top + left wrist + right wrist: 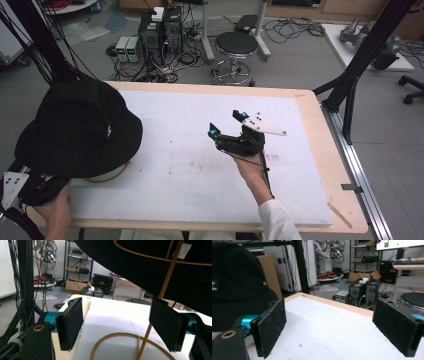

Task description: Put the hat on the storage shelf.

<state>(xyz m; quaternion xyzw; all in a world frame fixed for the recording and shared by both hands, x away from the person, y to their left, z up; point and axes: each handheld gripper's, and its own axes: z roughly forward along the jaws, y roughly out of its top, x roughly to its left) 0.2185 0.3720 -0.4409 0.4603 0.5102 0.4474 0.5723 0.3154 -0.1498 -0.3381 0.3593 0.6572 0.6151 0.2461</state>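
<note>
Grey floor; round black stool (236, 45); computer towers (161, 27); tangled cables (295, 27)

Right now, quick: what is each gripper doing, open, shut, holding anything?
Left gripper: open, under the black hat's brim, jaws either side of the yellow wire stand, not gripping.
Right gripper: open, holding nothing, above the white board.

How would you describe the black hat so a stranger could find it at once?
Look at the white mat on the wooden table, at its left edge. There the hat sits raised on a thin yellow wire stand. It is black and wide-brimmed, the largest thing there.
</note>
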